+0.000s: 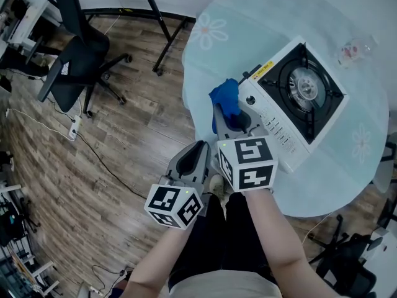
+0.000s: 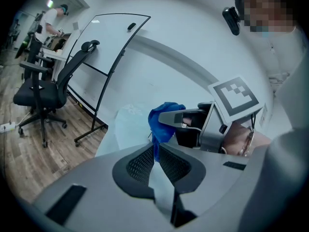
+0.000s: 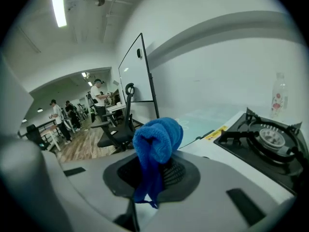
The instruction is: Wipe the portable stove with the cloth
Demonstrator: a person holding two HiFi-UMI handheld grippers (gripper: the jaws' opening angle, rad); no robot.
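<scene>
Both clenched, right hand-held gripper (image 3: 150,178) on cloth (image 3: 157,139), left (image 2: 155,164) empty, its view lacks stove (image 1: 301,92)

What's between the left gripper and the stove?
The right gripper, shut on the blue cloth, sits between the left gripper and the stove; the head view shows it.

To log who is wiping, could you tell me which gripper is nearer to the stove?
Right. The right gripper, shut on the blue cloth, is at the near corner of the stove; the left gripper is farther back, at the edge of the table.
</scene>
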